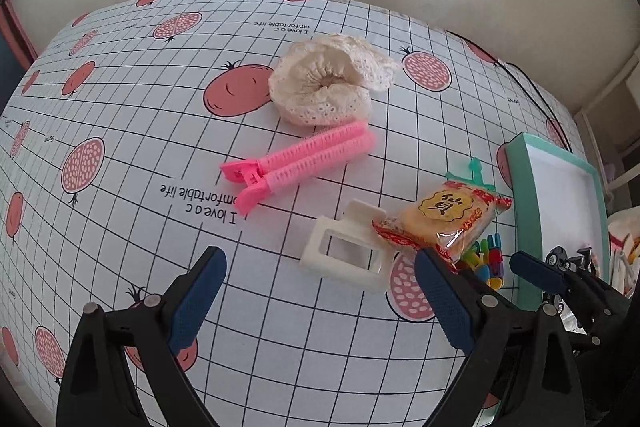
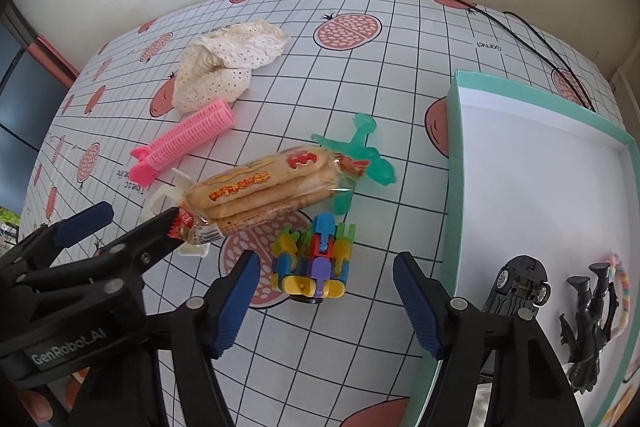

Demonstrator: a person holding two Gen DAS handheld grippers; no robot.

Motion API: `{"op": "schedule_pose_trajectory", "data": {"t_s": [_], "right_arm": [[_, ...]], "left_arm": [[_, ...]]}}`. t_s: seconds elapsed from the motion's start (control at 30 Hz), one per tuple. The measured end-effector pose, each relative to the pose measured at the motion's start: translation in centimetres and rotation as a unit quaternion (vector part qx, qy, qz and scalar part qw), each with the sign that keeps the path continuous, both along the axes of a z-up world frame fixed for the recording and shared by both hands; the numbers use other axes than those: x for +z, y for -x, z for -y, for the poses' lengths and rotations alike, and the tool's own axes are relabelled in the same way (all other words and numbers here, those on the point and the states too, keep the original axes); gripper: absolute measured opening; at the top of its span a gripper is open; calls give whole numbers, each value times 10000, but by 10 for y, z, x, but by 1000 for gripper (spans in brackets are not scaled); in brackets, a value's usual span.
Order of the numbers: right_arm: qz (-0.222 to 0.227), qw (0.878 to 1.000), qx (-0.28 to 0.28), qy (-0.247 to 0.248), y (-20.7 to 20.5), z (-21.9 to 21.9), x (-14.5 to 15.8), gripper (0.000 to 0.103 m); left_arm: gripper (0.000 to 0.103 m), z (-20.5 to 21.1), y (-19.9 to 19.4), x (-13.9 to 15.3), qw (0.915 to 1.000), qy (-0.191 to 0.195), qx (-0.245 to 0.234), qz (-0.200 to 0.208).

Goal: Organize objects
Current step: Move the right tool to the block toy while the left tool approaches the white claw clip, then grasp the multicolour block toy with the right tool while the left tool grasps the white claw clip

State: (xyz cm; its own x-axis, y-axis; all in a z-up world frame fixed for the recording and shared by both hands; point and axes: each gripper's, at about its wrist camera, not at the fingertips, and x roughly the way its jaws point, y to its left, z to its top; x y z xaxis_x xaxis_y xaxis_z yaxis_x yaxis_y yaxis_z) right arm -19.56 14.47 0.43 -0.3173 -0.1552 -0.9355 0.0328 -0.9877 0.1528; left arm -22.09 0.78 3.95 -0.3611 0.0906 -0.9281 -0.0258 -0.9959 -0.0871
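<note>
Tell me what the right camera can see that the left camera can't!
Only the right wrist view shows the black toy car, the dark figure and the bead bracelet inside the teal box.

Only the left wrist view shows the white plastic holder in full.

Both show the lace fabric, pink hair roller, cracker packet, green toy figure, colourful block toy, and both open grippers: left, right.

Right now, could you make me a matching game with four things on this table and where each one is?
Things:
1. toy car
2. snack packet
3. hair clip
4. block toy

Places:
A. beside the lace cloth
B. inside the box
C. on the table before the right gripper
D. touching the left gripper tip

Pairs: 1-B, 2-D, 3-A, 4-C
</note>
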Motion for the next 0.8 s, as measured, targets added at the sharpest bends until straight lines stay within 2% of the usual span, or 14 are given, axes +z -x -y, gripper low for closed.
{"op": "schedule_pose_trajectory", "data": {"t_s": [0.57, 0.8], "right_arm": [[62, 9999, 34, -75, 4, 1, -9, 64], [32, 10000, 55, -33, 6, 2, -10, 50]], "left_arm": [[94, -2, 5, -17, 9999, 158, 56, -11], [88, -5, 6, -17, 9998, 177, 46, -82]]}}
